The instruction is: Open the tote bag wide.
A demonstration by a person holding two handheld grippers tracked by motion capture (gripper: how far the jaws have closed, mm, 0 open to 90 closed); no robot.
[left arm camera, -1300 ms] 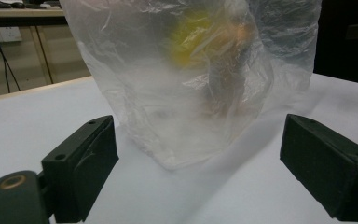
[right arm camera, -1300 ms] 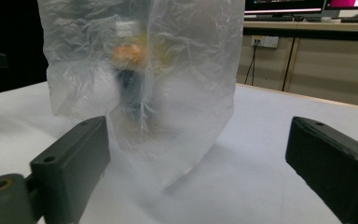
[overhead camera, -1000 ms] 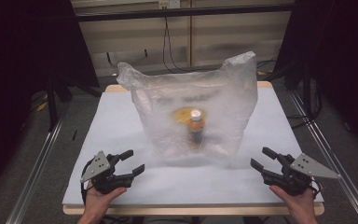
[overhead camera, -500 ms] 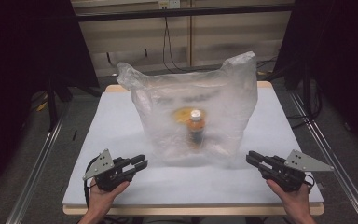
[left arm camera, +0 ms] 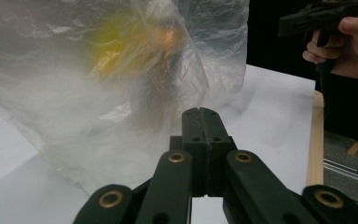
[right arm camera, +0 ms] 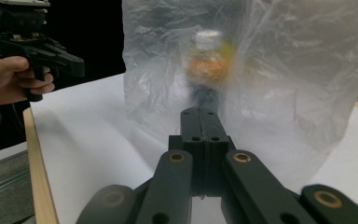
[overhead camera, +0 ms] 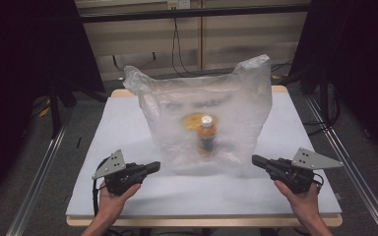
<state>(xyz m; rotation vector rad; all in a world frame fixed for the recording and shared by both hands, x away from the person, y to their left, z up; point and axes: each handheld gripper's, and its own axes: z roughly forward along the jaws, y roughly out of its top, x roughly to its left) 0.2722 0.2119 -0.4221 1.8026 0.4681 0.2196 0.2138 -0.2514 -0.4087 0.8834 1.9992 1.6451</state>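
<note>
A clear plastic bag [overhead camera: 231, 98] stands upright in the middle of the white table [overhead camera: 128, 128]. Through its film I make out a bottle [overhead camera: 207, 133] with a white cap and orange contents, and something yellow [overhead camera: 196, 121] behind it. My left gripper [overhead camera: 155, 167] is held just off the bag's lower left corner, jaws shut and empty. My right gripper [overhead camera: 255, 160] is at the bag's lower right corner, jaws shut and empty too. In the left gripper view the shut jaws [left arm camera: 200, 111] point at the bag [left arm camera: 74, 84]. In the right gripper view they [right arm camera: 200, 111] point at the bottle [right arm camera: 209, 63].
A wooden rim [overhead camera: 202, 221] edges the table's near side. Metal rails [overhead camera: 39, 172] run along the floor on both sides. Cables [overhead camera: 177, 44] hang on the wall behind. Bare table lies between the grippers in front of the bag.
Both grippers went from open to shut and moved inward toward the bag's lower corners. The bag and bottle have not moved.
</note>
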